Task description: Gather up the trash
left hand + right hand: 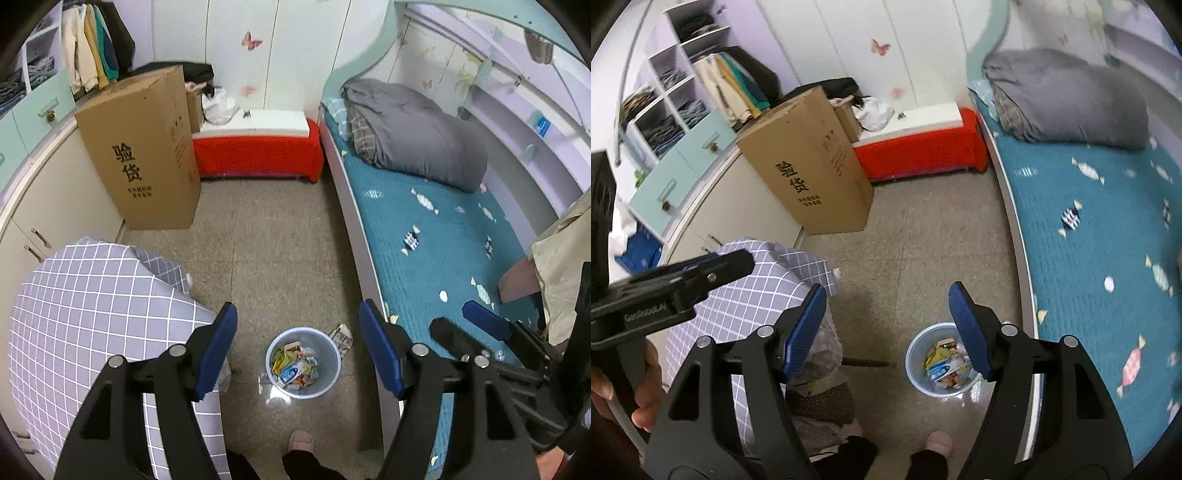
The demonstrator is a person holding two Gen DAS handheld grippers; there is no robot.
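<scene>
Looking down into a small bedroom, both wrist views centre on a pale blue waste bin (303, 362) standing on the speckled floor (266, 236); every place below is given from that bin.

To the bin's right, and running far beyond it, lies a bed (436, 236) with a teal candy-print cover, its pale curved edge just beside the bin. At the bed's far end sits a rumpled grey duvet (417, 136). To the bin's left stands a rounded shape draped in a grey checked cloth (96, 314). Beyond the bin, on the far left, a tall cardboard box (144, 147) with black printed characters stands upright against a cream cabinet (48, 206). Straight beyond the bin, against the wall, is a low bench under a red cloth (258, 155).

The bin itself is partly filled with trash: crumpled wrappers and packets (293, 365) in yellow, white and blue. One more printed wrapper (341, 338) lies on the floor outside, touching the bin's far right side.

The left gripper (298, 354) hangs above the bin with its blue pads spread wide apart and nothing between them. The right gripper (888, 328) is likewise above the bin, jaws parted wide, gripping nothing. A shoe tip (301, 439) shows on the floor nearer than the bin.
</scene>
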